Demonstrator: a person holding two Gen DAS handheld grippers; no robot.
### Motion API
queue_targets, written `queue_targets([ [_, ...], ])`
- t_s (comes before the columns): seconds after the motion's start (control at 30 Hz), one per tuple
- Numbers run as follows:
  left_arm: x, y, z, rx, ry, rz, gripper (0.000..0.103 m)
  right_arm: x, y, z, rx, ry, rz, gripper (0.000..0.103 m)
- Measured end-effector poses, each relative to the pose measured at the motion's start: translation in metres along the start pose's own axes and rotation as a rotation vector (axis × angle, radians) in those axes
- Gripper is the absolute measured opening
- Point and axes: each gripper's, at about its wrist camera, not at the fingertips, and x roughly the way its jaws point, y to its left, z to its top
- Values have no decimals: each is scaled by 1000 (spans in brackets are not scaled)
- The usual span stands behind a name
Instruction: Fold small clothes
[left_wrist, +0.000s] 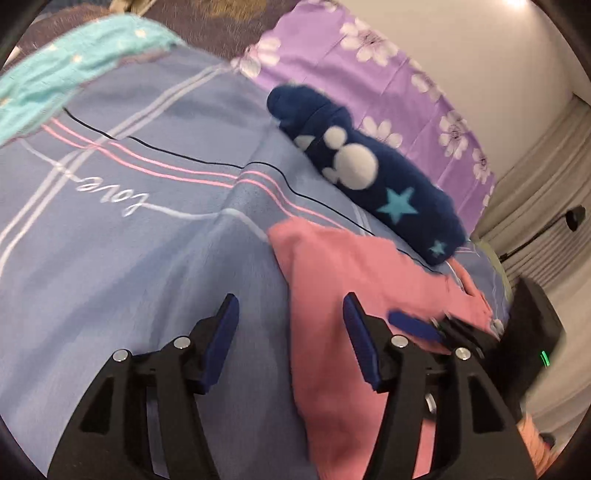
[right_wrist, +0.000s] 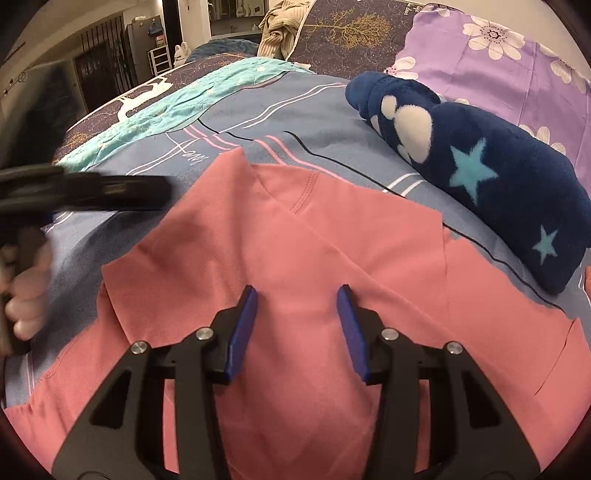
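A pink garment (right_wrist: 295, 251) lies spread on the blue striped bedsheet (right_wrist: 314, 122), with a fold across its far part. My right gripper (right_wrist: 297, 295) is open and empty, its blue pads just above the garment's middle. My left gripper (left_wrist: 290, 304) is open and empty at the garment's left edge (left_wrist: 332, 280), one finger over the sheet (left_wrist: 129, 240), one over the pink cloth. The right gripper (left_wrist: 424, 328) shows blurred in the left wrist view. The left gripper (right_wrist: 110, 190) shows blurred at the left of the right wrist view.
A rolled navy fleece blanket (right_wrist: 480, 166) with white shapes and teal stars lies right of the garment; it also shows in the left wrist view (left_wrist: 369, 173). A purple flowered pillow (right_wrist: 498, 55) sits behind it. A teal cloth (right_wrist: 184, 99) lies at the far left.
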Motion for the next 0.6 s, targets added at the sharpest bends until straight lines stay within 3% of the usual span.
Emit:
queue_targets([
  [0.07,13,1,13,-16,-3,-44,54,0,1,0,-3,0,-4,46],
  [0.1,20,-2,22,-8,-4,-73,25,0,0,0,-4,0,-5,46],
  [0.13,24,-4,25,-2,-2,-85,4,-2,1,0,-7,-4,-11,46],
  [0.23,21,-15,31,41,-32,-69,5,-20,1,3,21,-28,-77,46],
  [0.33,9,-18,33,105,-86,-71,5,-60,-9,0,119,-95,5,50],
  [0.4,13,-10,34,118,-70,-10,5,-76,-15,-8,150,-90,21,57],
  [0.5,12,0,30,137,-60,91,7,-95,-32,-31,203,-40,-28,57],
  [0.6,-20,0,19,120,-95,60,12,-122,-66,-70,313,-30,-80,57],
])
